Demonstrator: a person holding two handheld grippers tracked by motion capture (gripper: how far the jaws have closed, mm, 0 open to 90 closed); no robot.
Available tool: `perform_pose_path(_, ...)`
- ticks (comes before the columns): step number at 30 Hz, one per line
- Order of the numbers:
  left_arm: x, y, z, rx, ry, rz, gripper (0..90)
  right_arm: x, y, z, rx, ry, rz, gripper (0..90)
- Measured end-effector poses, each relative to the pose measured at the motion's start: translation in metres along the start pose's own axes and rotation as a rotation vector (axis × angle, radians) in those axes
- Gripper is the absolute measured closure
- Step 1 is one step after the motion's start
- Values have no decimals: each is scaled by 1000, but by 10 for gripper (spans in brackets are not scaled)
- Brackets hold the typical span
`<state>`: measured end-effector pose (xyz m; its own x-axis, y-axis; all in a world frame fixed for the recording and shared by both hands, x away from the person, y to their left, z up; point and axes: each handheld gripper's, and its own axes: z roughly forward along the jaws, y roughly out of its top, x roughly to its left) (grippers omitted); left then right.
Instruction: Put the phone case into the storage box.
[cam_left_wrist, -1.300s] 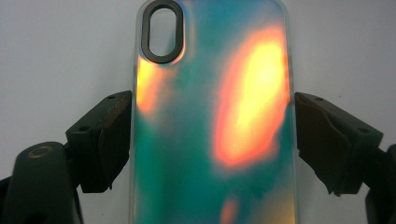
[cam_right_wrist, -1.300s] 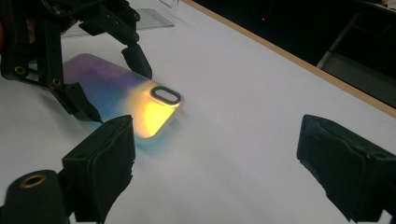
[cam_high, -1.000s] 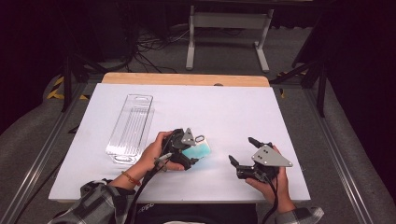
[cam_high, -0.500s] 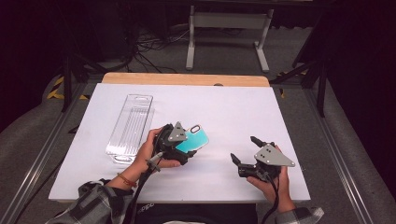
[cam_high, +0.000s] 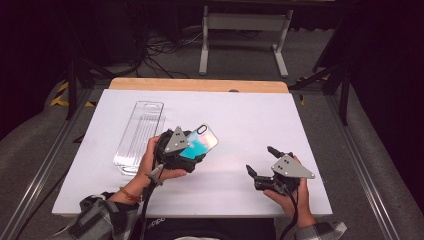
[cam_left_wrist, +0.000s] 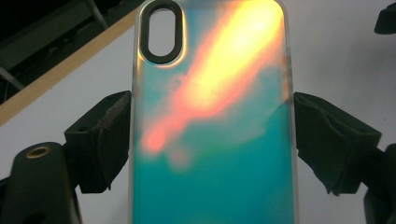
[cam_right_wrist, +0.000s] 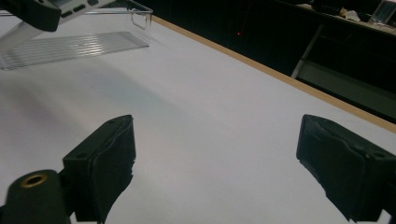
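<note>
Tools first: we grip one in each hand above a wide white worktop (cam_high: 240, 120). A long clear plastic tray (cam_high: 137, 135) lies at the far left. Our left tool (cam_high: 192, 150) is clamped on the two long edges of a teal-and-orange phone case (cam_high: 202, 141), lifted off the worktop near the middle, camera cutout (cam_left_wrist: 161, 30) pointing away. Our right tool (cam_high: 260, 162) waits near right, jaws wide apart, holding nothing. We judge steady, even pressure on both edges will keep the case from twisting.
</note>
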<state>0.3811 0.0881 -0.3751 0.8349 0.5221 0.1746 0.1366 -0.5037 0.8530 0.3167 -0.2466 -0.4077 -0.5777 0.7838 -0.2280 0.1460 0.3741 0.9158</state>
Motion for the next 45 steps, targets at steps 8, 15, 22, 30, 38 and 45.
perform_pose_path(8,4,1,-14,-31,39,-5,169,0,0,1,3,6,4,132)
perform_pose_path(15,5,-3,-24,-55,77,3,169,0,-1,2,6,14,12,131)
perform_pose_path(22,4,-19,-41,-98,135,4,169,1,-1,5,7,26,30,131)
perform_pose_path(30,1,-33,-60,-143,168,-8,169,0,4,7,0,48,61,228)
perform_pose_path(38,-8,-42,-63,-154,170,-26,169,18,34,17,-38,143,43,223)
perform_pose_path(45,-14,-46,-55,-148,159,-29,168,35,50,30,-39,198,44,211)
